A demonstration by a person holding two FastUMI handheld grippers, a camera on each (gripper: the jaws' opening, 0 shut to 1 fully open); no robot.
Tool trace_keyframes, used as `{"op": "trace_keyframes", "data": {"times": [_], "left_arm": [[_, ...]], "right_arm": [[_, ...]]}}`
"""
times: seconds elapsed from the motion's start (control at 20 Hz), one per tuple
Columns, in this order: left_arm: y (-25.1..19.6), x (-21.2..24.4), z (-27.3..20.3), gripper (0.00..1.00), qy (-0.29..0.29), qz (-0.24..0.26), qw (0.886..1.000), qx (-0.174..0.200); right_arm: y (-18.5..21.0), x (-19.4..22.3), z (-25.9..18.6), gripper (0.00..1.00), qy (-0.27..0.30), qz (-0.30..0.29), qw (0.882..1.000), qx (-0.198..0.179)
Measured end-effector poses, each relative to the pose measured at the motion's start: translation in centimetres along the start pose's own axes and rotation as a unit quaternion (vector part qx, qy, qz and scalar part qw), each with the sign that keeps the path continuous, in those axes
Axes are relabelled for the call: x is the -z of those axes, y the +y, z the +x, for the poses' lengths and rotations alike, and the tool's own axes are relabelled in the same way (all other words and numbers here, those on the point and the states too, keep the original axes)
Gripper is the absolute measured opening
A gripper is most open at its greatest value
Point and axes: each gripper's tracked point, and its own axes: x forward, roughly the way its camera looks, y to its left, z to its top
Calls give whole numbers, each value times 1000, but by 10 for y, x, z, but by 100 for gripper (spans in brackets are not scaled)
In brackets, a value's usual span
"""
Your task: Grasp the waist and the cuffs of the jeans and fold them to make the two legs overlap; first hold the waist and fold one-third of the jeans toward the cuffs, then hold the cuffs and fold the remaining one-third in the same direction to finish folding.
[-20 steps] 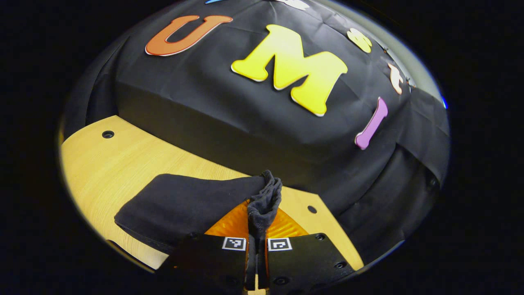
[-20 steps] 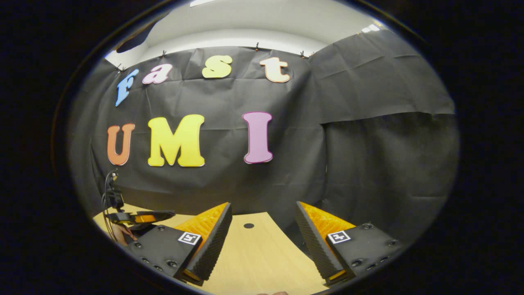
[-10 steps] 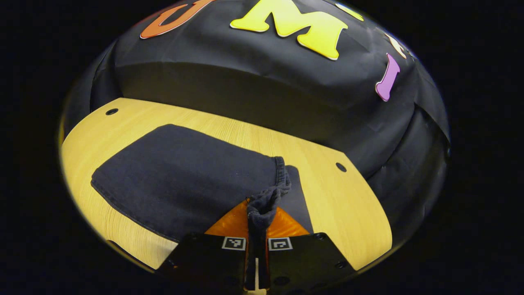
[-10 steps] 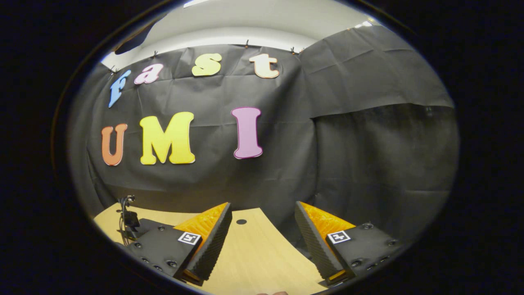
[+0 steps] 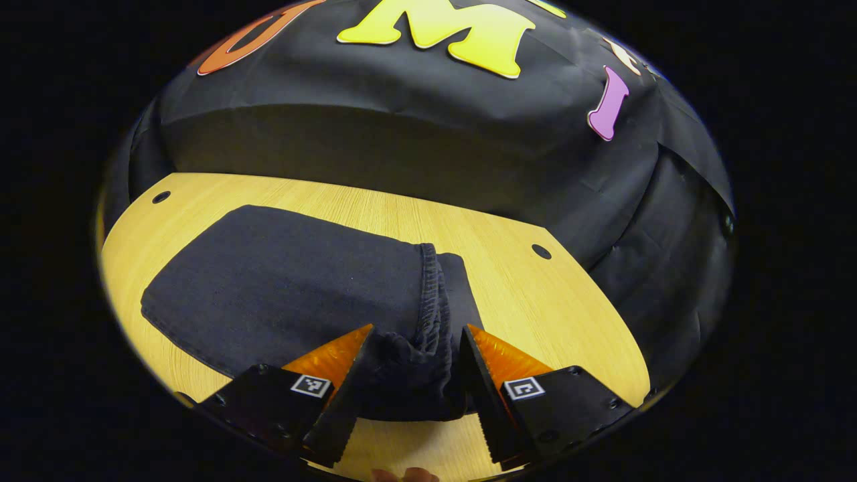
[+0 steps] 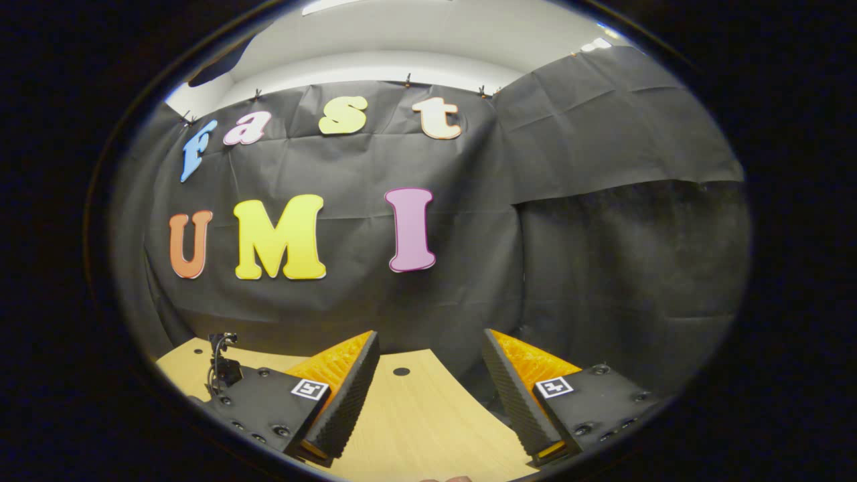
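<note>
In the left gripper view, the jeans (image 5: 288,288) lie as a dark, flat, folded block on the wooden counter (image 5: 535,301), spreading from the left of the frame across to its centre. Toward the middle the cloth ends in a gathered, ribbed edge (image 5: 432,294), which runs down the frame and bunches into a soft lump at lower centre. A narrower dark strip of the layer beneath peeks out just right of that edge. The left tool (image 5: 412,381) sits at the bottom centre with its two fingers spread wide; the bunched cloth lies between them, but neither finger looks to be pressing on it, so the tool is open and holds nothing. To the right, bare counter with a small round hole (image 5: 541,252) runs to the black cloth wall.

The jeans read as soft, limp and fairly thick where layers stack. They should drape and slump rather than hold a shape, and a pinch on one layer could drag it off the others. The ribbed edge is probably the firmest place to take hold, since the doubled, gathered cloth gives the fingers bulk to bite on. The fold looks nearly or fully made, though the pictures cannot confirm how many layers lie there.

In the right gripper view, the right tool (image 6: 428,395) shows at the bottom centre, fingers wide apart with only bare counter between them: open and empty.

No containers appear in either view.
</note>
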Motion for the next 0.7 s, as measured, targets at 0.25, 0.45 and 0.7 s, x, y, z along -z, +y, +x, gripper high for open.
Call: {"op": "trace_keyframes", "data": {"times": [0.25,0.45,0.7], "left_arm": [[11,-27,-44,89,-42,1,999,2],[42,-61,-101,92,-99,47,994,-14],[107,-106,-175,98,-158,93,982,-54]], "right_arm": [[32,10,-3,96,14,8,1000,-18],[78,31,-2,96,25,9,999,-46],[148,48,-6,98,37,21,995,-87]]}}
